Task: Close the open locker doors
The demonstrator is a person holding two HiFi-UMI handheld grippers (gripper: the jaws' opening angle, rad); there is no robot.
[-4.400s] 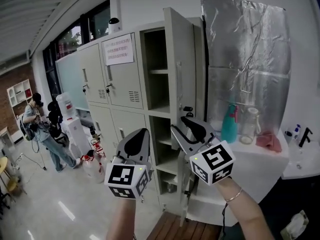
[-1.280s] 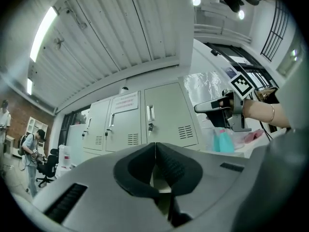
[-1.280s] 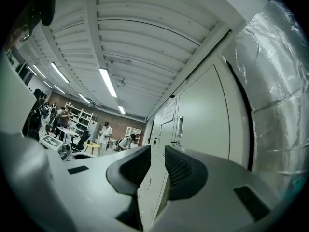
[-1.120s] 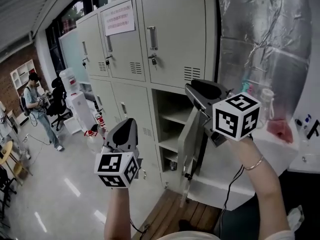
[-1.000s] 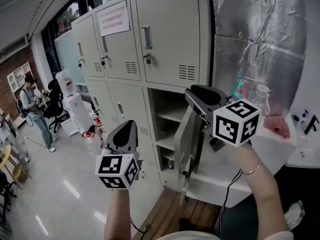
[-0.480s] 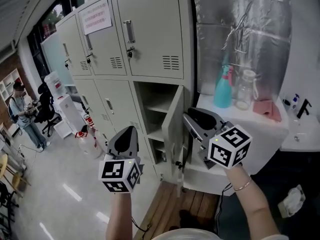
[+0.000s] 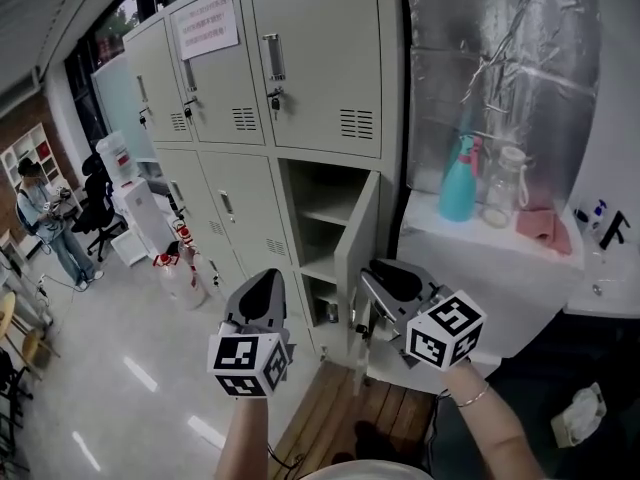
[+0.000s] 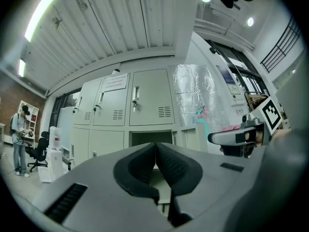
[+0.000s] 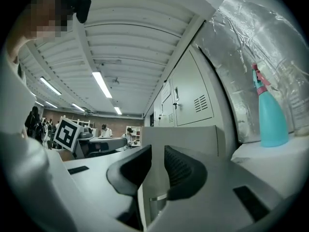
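Right gripper sits just beside open locker door.

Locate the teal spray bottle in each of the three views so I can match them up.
Head view: spray bottle right of centre, standing on the white counter beside the lockers.
Left gripper view: small, right of centre.
Right gripper view: large, at the right edge.
Shared landmark: the vented upper locker door.
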